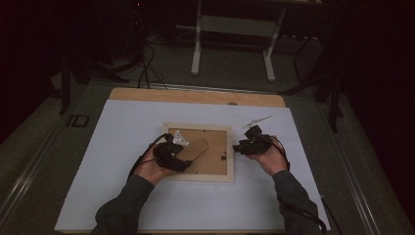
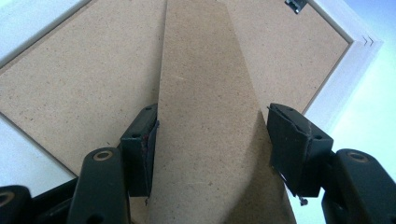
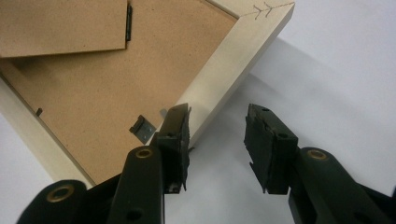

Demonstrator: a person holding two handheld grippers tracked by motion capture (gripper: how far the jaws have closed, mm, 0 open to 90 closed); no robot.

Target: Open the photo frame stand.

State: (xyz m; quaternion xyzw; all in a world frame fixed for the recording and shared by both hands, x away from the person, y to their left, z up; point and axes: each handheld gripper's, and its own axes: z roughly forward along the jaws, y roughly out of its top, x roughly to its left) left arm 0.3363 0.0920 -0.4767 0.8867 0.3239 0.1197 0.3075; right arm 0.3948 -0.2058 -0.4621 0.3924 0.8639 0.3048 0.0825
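A pale wooden picture frame [image 1: 205, 177] lies face down on the white sheet, brown backing up. My left gripper [image 1: 182, 146] reaches over its left half. In the left gripper view the brown fold-out stand [image 2: 205, 116] runs up between the jaws and both pads touch its edges, so my left gripper [image 2: 212, 135] is shut on it. My right gripper [image 1: 238, 147] sits at the frame's right side. It [image 3: 217, 140] is open, with bare sheet between the jaws. Its left pad [image 3: 180, 135] lies against the frame's rail [image 3: 229, 70], near a small metal hanger clip [image 3: 144, 128].
A small white strip [image 1: 257, 121] lies on the sheet [image 1: 122, 196] beyond my right gripper. The wooden table edge [image 1: 195, 95] shows at the far side. A white-legged stand [image 1: 235, 29] and cables are on the dark floor behind.
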